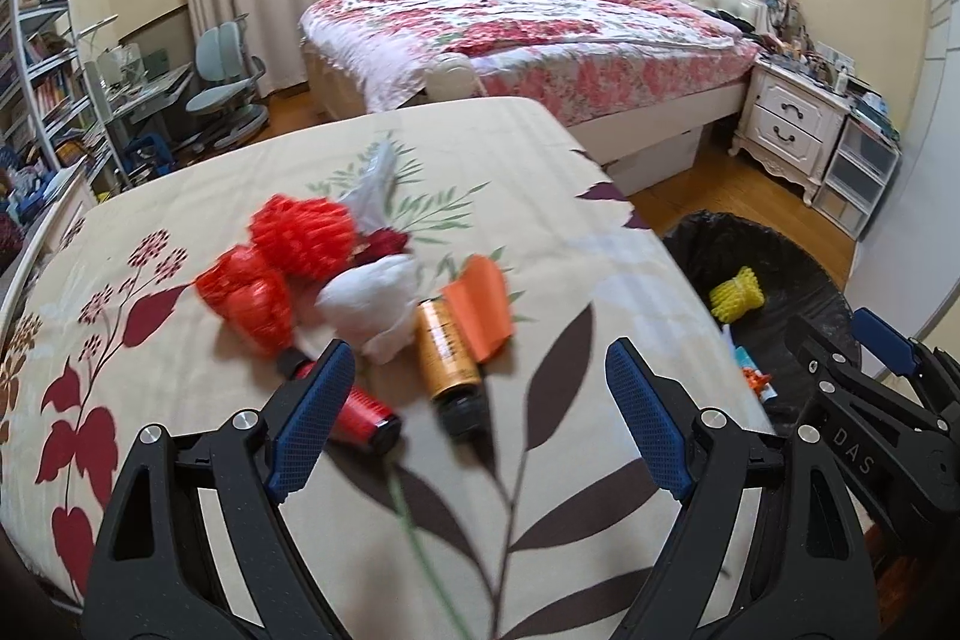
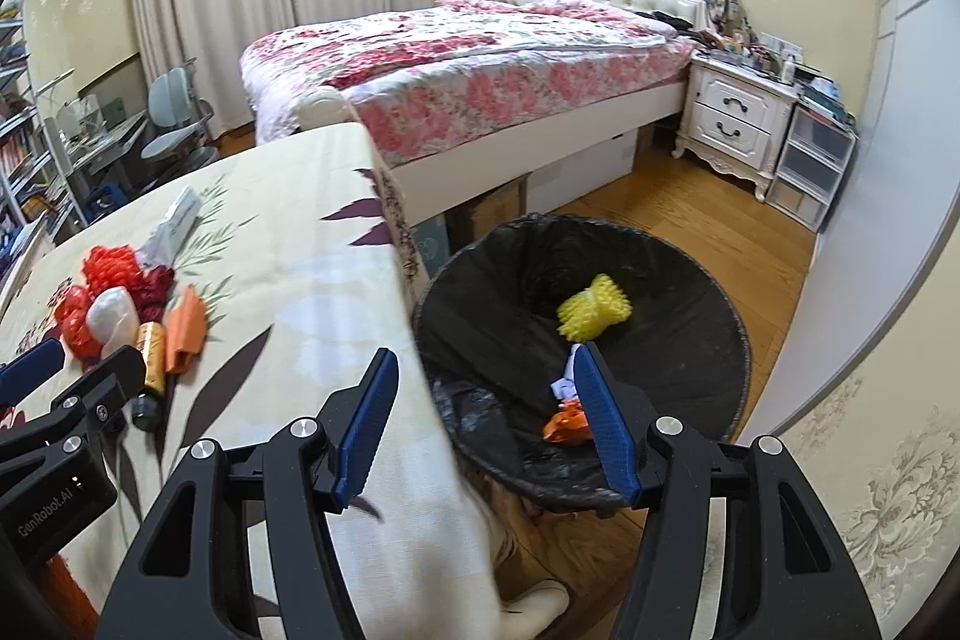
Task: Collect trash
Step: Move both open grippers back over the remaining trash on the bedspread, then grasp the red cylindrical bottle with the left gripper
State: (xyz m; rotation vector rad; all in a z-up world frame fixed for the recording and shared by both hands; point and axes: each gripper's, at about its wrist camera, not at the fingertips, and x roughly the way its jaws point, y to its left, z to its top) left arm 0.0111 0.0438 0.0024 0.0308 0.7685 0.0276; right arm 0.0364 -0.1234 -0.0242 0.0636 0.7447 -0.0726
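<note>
A pile of trash lies on the leaf-patterned table [image 1: 570,460]: red foam nets [image 1: 300,232], a crumpled white bag [image 1: 372,298], an orange paper [image 1: 480,310], an amber bottle [image 1: 447,358] and a red can [image 1: 360,415]. My left gripper [image 1: 477,370] hovers just short of the bottle and can, open and holding nothing. My right gripper [image 2: 486,364] is open and holds nothing, over the table's edge and the black-lined bin [image 2: 600,226]. Inside the bin lie a yellow foam net [image 2: 594,313] and an orange wrapper [image 2: 567,427]. Each gripper shows in the other's view: the right gripper [image 1: 840,340], the left gripper [image 2: 78,364].
The bin stands on the wooden floor [image 2: 690,214] against the table's right side. Behind are a bed with a floral quilt [image 1: 510,28], a white nightstand [image 1: 792,124], plastic drawers [image 1: 858,172], and at the left a desk chair [image 1: 225,70] and bookshelves [image 1: 42,58].
</note>
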